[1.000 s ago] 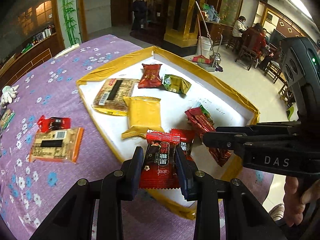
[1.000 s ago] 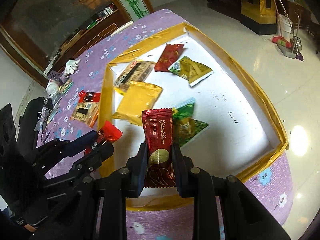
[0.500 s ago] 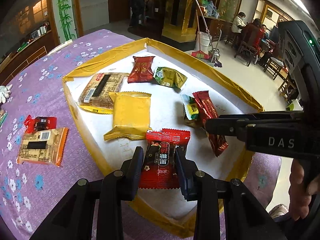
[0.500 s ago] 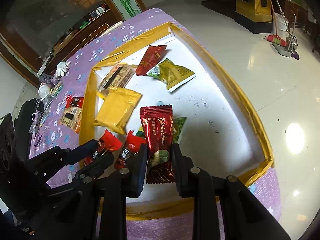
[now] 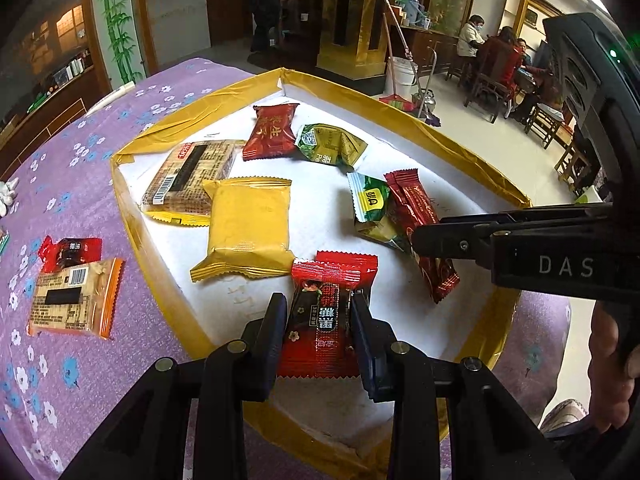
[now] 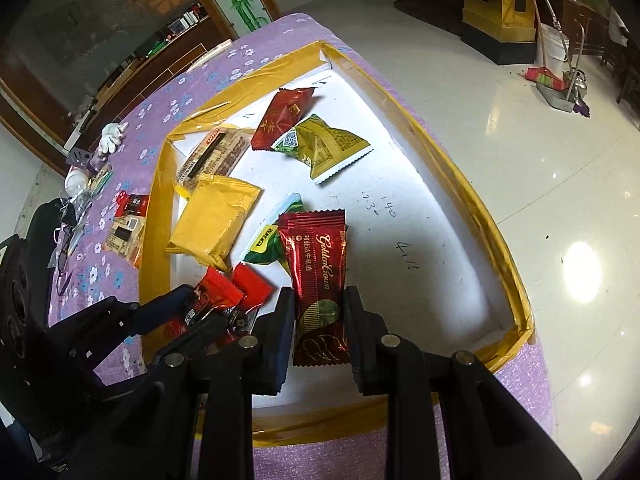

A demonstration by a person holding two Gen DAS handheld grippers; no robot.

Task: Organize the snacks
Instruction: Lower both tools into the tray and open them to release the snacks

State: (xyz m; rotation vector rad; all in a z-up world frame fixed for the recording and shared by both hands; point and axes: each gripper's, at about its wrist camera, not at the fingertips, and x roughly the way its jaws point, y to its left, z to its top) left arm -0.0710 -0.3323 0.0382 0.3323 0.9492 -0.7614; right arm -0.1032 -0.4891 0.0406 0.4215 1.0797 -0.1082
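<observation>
Left hand-held gripper (image 5: 318,322): clenched on a bright red and black crinkle-edged candy wrapper (image 5: 326,312), carried low over the near end of the white shallow tray with yellow taped rim (image 5: 472,160). A second red wrapper edge shows just behind it; cannot tell whether that one is also pinched.

Ahead of it: flat yellow foil biscuit pack (image 5: 244,228), nearly touching the held wrapper's far corner. To release well, go down onto bare white floor right of that pack, let go flat, no overlap.

Right hand-held gripper (image 6: 318,326): clenched on a dark red foil candy bar with gold lettering (image 6: 318,276), upright between the pads, above a green and white sachet (image 6: 266,246) lying in the tray. Open white space lies to this gripper's right; set the bar there, clear of the sachet.

Two packets remain on the purple flowered desk cloth (image 5: 60,168), left of the tray.
</observation>
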